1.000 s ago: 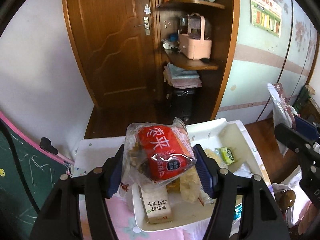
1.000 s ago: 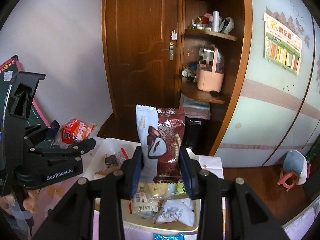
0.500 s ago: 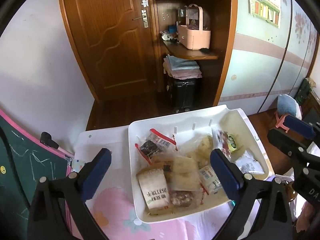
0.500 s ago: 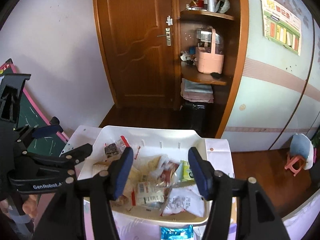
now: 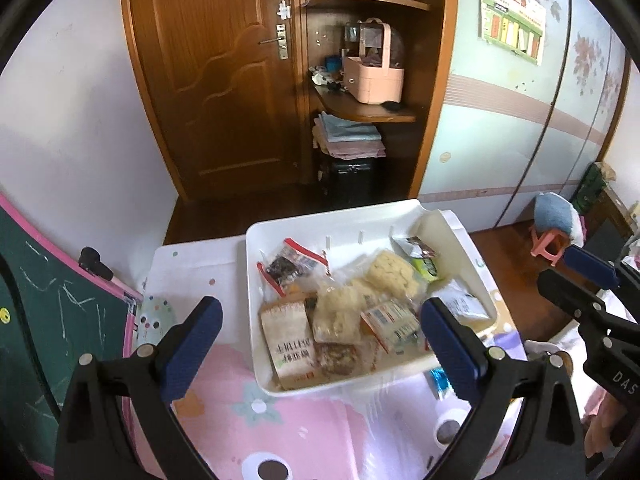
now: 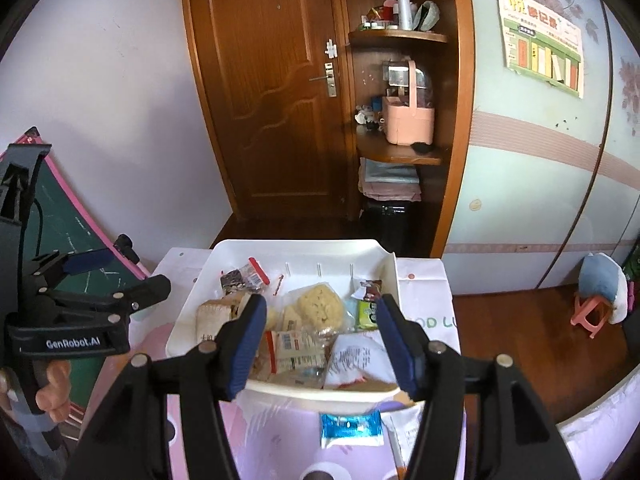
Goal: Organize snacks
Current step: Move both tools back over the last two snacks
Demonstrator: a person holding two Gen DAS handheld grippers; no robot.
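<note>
- Hovering over the white tray (image 5: 332,226), your left gripper (image 5: 320,326) stands spread wide and empty; its jaws have just been opening and nothing lies between them.
- Your right gripper (image 6: 320,332) is likewise released, jaws just opened about halfway, bare over the tray's near rim.
- Snacks inventory, tray: brown biscuit pack (image 5: 290,344) at lower left of the heap, clear packet with red trim (image 5: 288,266) upper left, pale puffed cakes (image 5: 390,274) centre, green sachet (image 5: 426,268) upper right, white pouch (image 6: 354,360) near the front edge.
- Stray item: blue packet (image 6: 350,426) on the cloth just outside the near rim, lower centre of the right view. It looks like the next pick.
- Approach it low and from the front; pinch the sealed edge, since the film will likely slide.
- Clearance: tray wall touches or nearly touches the blue packet, so avoid nudging the rim.
- Open room: pink cloth (image 5: 304,432) at lower centre is free; chalkboard (image 5: 52,320) crowds the left edge, the table edge drops away at right.
</note>
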